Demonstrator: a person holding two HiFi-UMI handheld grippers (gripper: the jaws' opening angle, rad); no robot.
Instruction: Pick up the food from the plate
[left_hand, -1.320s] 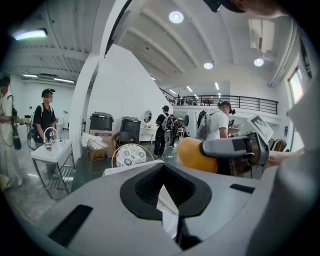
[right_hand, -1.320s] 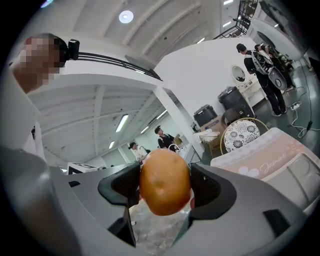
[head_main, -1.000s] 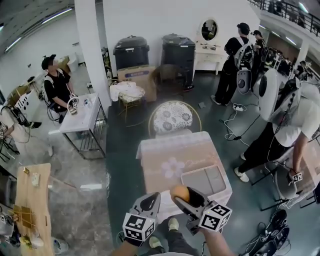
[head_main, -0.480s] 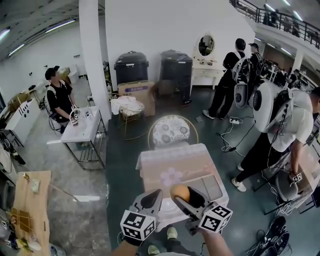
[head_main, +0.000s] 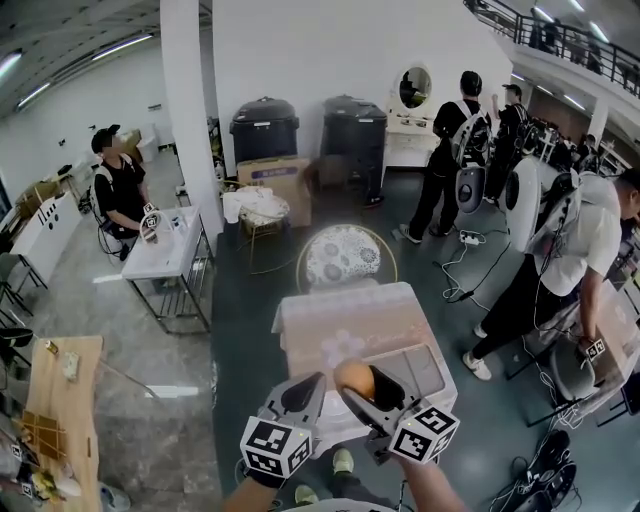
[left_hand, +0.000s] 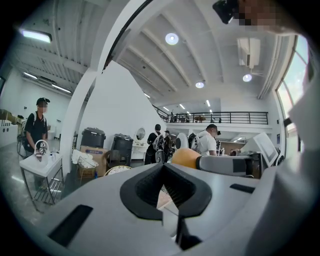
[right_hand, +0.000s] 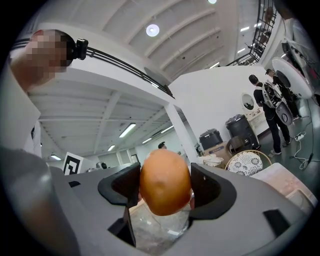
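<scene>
A round orange-brown piece of food (right_hand: 165, 182) sits clamped between the two jaws of my right gripper (right_hand: 165, 192), held up in the air. In the head view the same food (head_main: 354, 379) shows at the tips of my right gripper (head_main: 358, 386), above the near edge of the pink-clothed table (head_main: 340, 320). My left gripper (head_main: 304, 388) hovers just to its left with its jaws closed together and nothing in them. From the left gripper (left_hand: 169, 186) view the food (left_hand: 185, 157) appears beyond the jaws. A plate is hidden beneath the grippers.
A grey tray (head_main: 412, 366) lies on the table's right part. Behind the table stands a round patterned stool (head_main: 341, 256), then two dark bins (head_main: 265, 126) and a cardboard box (head_main: 273, 178). People stand at the right (head_main: 560, 250) and far left (head_main: 120, 180). A white side table (head_main: 165, 245) is at the left.
Both grippers stay nearly where they were, the right one still holding the food, a touch higher and to the left. People at the back right have shifted a little.
</scene>
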